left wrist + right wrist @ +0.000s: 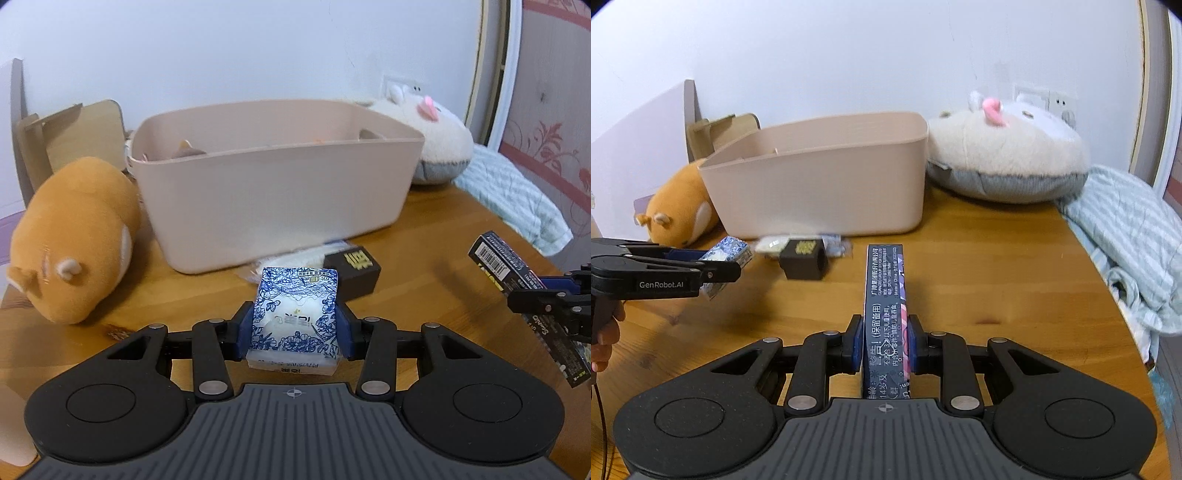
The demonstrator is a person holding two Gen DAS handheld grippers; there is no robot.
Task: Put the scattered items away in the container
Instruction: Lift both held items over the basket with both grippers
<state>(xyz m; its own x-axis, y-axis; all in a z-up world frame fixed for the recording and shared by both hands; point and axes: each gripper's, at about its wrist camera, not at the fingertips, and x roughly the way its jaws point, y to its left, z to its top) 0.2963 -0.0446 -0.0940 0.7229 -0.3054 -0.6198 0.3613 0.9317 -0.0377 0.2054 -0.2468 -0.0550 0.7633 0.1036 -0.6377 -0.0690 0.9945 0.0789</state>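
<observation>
My left gripper is shut on a blue-and-white flowered tissue pack, lifted off the wooden table; the same pack shows at the left of the right wrist view. My right gripper is shut on a long dark printed box, held on edge above the table; that box appears at the right of the left wrist view. The beige container stands at the back middle. A small black box and a clear packet lie in front of it.
An orange plush lies left of the container, a white and grey plush to its right. Cardboard leans at the back left. Striped bedding hangs by the table's right edge. A hand holds the left gripper's handle.
</observation>
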